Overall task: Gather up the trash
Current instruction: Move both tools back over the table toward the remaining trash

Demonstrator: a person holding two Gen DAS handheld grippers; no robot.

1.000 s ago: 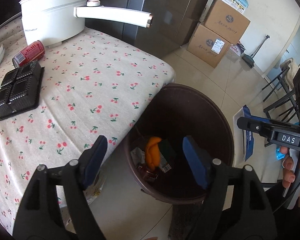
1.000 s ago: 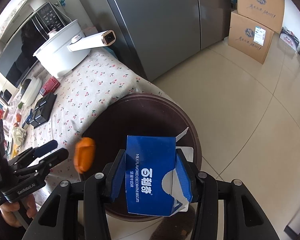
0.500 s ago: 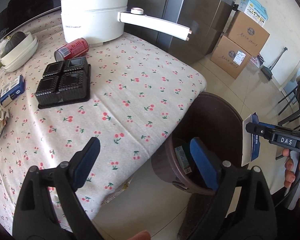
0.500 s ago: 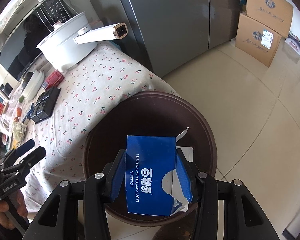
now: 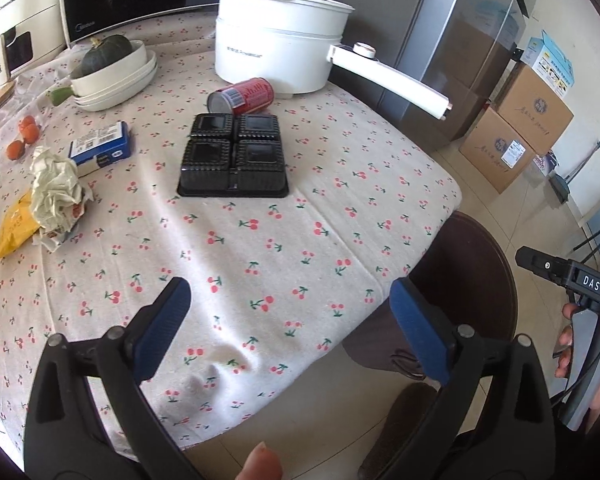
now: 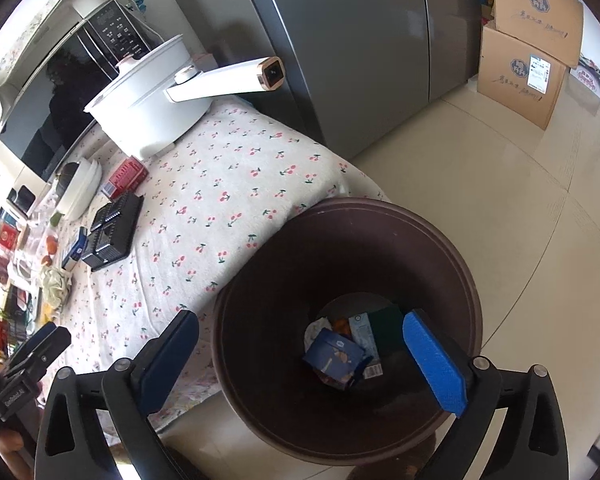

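Both grippers are empty & wide apart. The right gripper (image 6: 300, 364) hangs over the brown bin (image 6: 452, 248); its fingers have just sprung open, nothing between them, and the blue biscuit box (image 6: 332, 354) lies at the bin's bottom w/ other scraps. The left gripper (image 5: 288, 328) has also just been opening, nothing between its fingers, and looks across the table (image 5: 260, 240).

Next pick, we judge: more trash on the table. Candidates: the black plastic tray (image 5: 233, 156) mid-table, the red can (image 5: 242, 95) lying on its side just behind it, the crumpled paper (image 5: 56, 188) & yellow wrapper (image 5: 14, 228) at left, and a small blue box (image 5: 100, 148) near them. We'd take the tray by an edge, since it's flat & wide; the can may roll, so clamp across its body.

Table wears a cherry-print cloth, a bit rumpled at the near edge, so things may drag. The white pot (image 5: 280, 52) w/ its long handle overhangs the corner; keep clear. The bin stands on a pale tiled floor, tight beside the table corner; fridge & cardboard boxes (image 6: 528, 60) behind.
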